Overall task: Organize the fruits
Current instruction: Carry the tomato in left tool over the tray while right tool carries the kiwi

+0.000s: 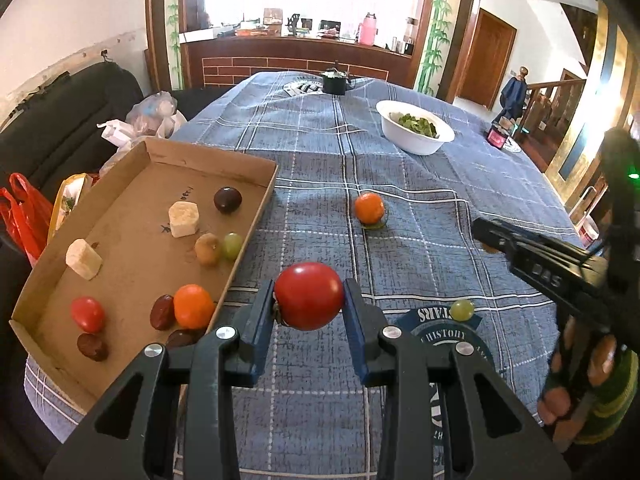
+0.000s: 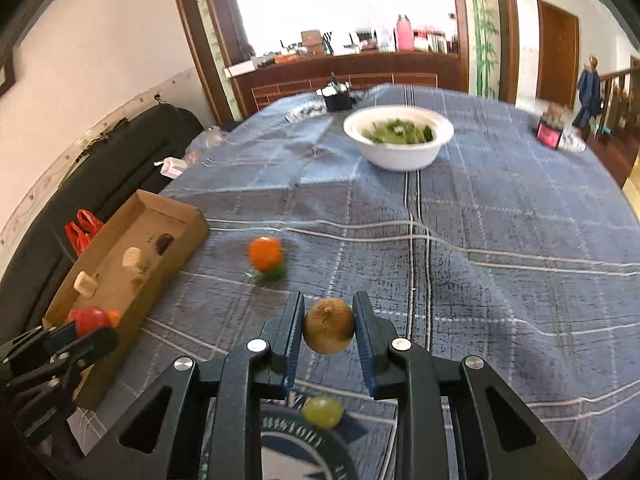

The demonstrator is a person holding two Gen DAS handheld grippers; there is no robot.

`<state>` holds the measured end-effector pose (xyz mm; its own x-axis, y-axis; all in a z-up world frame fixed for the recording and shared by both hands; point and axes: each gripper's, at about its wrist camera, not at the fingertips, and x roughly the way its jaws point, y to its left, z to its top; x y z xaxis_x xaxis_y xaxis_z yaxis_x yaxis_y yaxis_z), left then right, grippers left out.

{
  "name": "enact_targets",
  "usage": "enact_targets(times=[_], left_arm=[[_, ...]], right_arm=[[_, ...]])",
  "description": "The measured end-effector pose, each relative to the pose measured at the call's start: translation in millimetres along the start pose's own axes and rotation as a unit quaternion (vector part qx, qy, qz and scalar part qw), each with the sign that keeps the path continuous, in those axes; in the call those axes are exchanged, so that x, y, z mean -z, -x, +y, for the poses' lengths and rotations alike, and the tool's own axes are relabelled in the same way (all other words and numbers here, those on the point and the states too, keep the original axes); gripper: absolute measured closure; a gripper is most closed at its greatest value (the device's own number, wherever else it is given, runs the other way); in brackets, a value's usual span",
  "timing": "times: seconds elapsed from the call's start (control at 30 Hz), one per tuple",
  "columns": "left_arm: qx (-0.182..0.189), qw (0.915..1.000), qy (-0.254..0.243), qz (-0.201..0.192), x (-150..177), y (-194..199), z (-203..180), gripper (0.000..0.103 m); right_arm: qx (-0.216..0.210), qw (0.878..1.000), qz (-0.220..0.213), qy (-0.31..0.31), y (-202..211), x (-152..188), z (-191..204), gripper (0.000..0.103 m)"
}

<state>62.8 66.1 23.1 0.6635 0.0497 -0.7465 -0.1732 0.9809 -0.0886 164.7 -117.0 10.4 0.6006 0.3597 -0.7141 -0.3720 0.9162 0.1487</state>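
Left of both grippers sits cardboard tray [image 1: 248,168]; left gripper [image 1: 308,300] nearer, clamped on red tomato [image 1: 308,295]; right gripper [image 2: 328,332] pinches brown kiwi-like fruit [image 2: 329,331].

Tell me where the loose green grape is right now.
The small round green grape lies on the blue plaid tablecloth by its printed round emblem, right of the left gripper; in the right wrist view it sits below the right gripper.

The right wrist view is smeared: the white bowl [image 2: 398,142] holds greens too blurred to name. The cardboard tray [image 2: 120,264] is partly covered by the left gripper [image 2: 60,344] (its tips hidden). The grape [image 2: 323,411] sits half behind the right gripper's frame.
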Motion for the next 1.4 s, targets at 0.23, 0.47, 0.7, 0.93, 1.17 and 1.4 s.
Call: enact_targets(times=[0.23,0.47,0.7,0.93,1.17,1.4], left_arm=[[-0.003,1.0,0.003,-0.007,3.9,11.4,4.7,0.072],[-0.005,0.9999,0.005,-0.015,7.2,23.0,10.4,0.072],[-0.014,0.9995,0.009,-0.026,8.9,34.1,17.3,0.072],[-0.048,0.9982,0.013,-0.033,7.9,39.3,29.1,0.072],[-0.088,0.995,0.019,-0.044,8.3,44.2,45.3,0.072],[-0.107,0.9927,0.031,-0.046,8.9,44.5,64.8,0.072]], right_arm=[[0.024,0.999,-0.025,0.018,34.5,1.2,18.5,0.077],[0.026,0.999,-0.037,0.023,52.5,6.2,30.2,0.077],[0.025,0.998,-0.047,0.033,65.4,9.0,43.3,0.077],[-0.007,0.999,-0.045,0.026,70.1,11.5,51.2,0.077],[-0.075,0.997,-0.03,0.007,65.8,13.6,59.9,0.078],[-0.124,0.992,-0.018,-0.012,58.9,12.4,71.7,0.078]])
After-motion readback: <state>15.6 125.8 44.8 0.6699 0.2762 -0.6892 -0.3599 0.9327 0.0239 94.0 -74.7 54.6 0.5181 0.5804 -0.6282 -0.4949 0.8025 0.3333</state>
